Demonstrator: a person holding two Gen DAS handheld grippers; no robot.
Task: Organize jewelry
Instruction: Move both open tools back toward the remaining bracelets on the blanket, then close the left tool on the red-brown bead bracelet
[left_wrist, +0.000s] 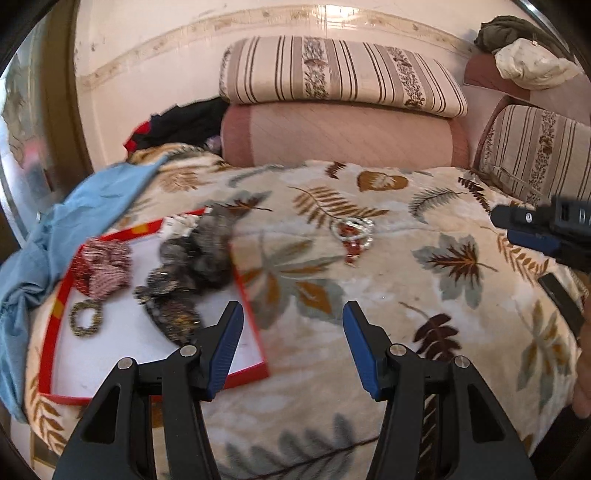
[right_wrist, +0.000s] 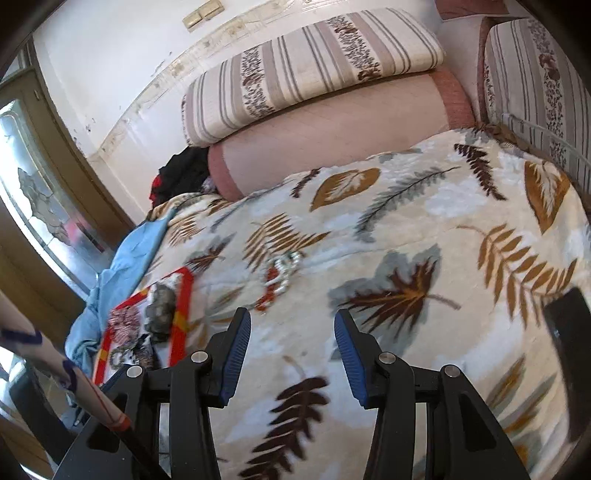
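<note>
Red and silver jewelry piece (left_wrist: 352, 236) lies loose on the leaf-print blanket (left_wrist: 424, 295), well apart from both tools, just right of the red-rimmed tray (left_wrist: 251, 317). Tray sits on the blanket's left side and holds a red-white beaded bundle (left_wrist: 105, 267), a dark sparkly heap (left_wrist: 199, 258) and a small gold bead ring (left_wrist: 85, 316). Left gripper (left_wrist: 293, 314) hangs over the blanket at the tray's right edge, jaws partly apart, nothing between them. Right gripper (right_wrist: 291, 325) likewise half open and empty, above a brown leaf motif. Left wrist view alone shows the tray contents clearly, plus the other tool entering at the right edge; right wrist view shows the tray only edge-on at lower left, blurred, but adds a dark flat object (right_wrist: 570, 332) on the blanket at right and a door (right_wrist: 40, 206) at left. Blue cloth (left_wrist: 74, 221) drapes beside the tray. Striped cushion (left_wrist: 340, 74) rests on a pink bolster (left_wrist: 343, 136) against the wall.
</note>
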